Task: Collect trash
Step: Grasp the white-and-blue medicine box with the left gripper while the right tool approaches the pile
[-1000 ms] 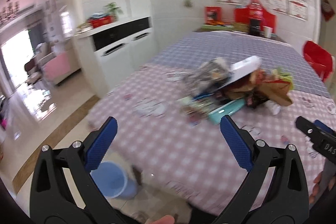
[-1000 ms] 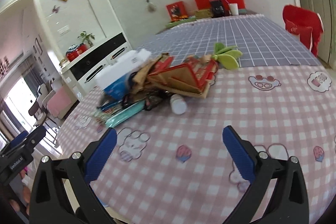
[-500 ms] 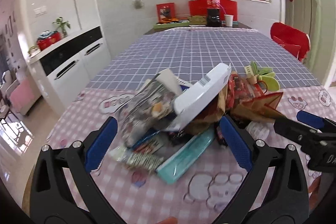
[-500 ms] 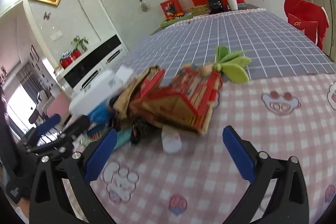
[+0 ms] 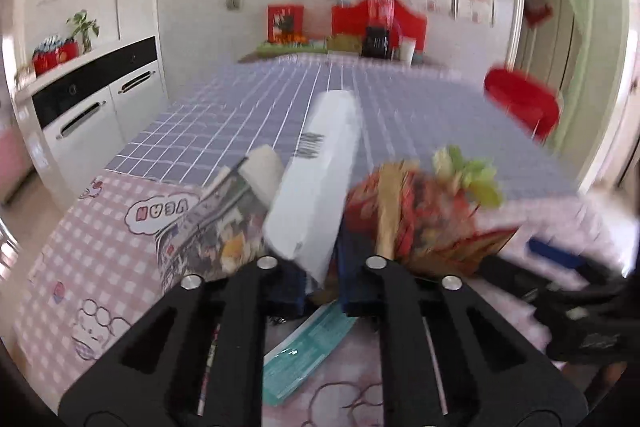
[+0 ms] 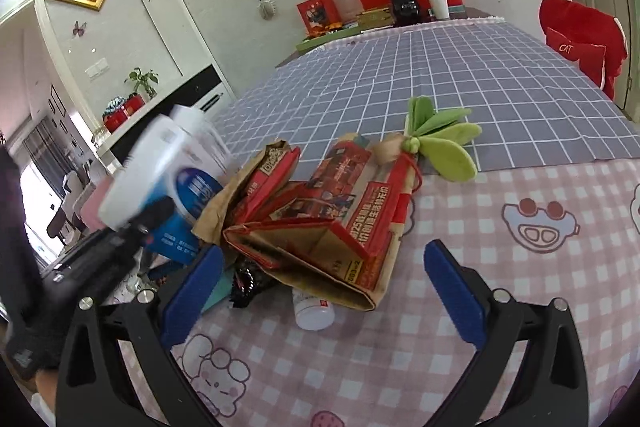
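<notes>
Your left fingers [image 5: 322, 291] pinch the white pack [image 5: 316, 179] | your right fingers [image 6: 324, 291] are wide, holding nothing | trash pile [image 6: 320, 211] lies on the bench [image 6: 520, 267]

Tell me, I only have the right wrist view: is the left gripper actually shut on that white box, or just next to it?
Observer: Shut on it. In the left wrist view the left gripper pinches the lower corner of the white box between its pads.
Operator: Is anything else caught in that grip?
Observer: Not that I can see. A teal flat pack lies on the tablecloth just below the pads, outside the grip.
Operator: What's on the far side of the box from me?
Observer: A glossy printed packet sits right beside the box; whether they touch is blurred.
</notes>
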Motion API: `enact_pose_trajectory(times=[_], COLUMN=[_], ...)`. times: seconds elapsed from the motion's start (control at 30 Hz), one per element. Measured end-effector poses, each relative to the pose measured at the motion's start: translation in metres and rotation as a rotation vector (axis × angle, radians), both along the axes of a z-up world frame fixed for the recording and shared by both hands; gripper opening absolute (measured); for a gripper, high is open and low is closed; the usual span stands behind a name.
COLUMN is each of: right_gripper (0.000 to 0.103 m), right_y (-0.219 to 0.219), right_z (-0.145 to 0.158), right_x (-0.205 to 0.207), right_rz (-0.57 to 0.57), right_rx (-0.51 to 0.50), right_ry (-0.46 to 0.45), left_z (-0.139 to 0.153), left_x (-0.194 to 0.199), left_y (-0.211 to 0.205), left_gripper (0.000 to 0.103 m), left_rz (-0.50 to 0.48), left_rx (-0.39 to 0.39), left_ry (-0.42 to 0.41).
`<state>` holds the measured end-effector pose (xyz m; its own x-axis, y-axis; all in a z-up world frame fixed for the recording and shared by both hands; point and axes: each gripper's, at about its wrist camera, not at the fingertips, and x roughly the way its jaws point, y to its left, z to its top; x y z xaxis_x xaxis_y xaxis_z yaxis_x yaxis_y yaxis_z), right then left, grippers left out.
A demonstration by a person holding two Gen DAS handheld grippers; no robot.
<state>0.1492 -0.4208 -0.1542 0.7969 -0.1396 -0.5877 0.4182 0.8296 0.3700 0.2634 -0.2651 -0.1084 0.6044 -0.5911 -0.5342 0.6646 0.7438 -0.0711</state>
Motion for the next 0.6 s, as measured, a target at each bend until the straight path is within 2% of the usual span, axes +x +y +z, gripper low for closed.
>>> enact_pose_trajectory(times=[0.2,0.4,0.5,0.6], right_gripper=[0.099,0.099,0.099,0.099], right_y=[0.007,0.027,0.04,0.053], right_z=[0.006,0.02,0.022,0.022], right_x=[-0.004,-0.01,-0.004,0.006], right_rz=[-0.009,0.027,0.063,0.105], right_rx=[-0.033,-0.049,-0.042,-0.023], right_ry=[-0.01,-0.054,-0.057,-0.05], left_z=[0.032,0.053,0.058,0.063], left_x=[-0.008,-0.022,-0.025,-0.03], left_y=[0.029,0.067,0.088,0.105], left_gripper=[0.006,0.006,0.006,0.006], left_rz=[-0.001,0.007,0.003,0.072], left_rx=[-0.218,-0.396,-0.469,-0.44], left_ry=[0.018,0.041,0.074,0.02])
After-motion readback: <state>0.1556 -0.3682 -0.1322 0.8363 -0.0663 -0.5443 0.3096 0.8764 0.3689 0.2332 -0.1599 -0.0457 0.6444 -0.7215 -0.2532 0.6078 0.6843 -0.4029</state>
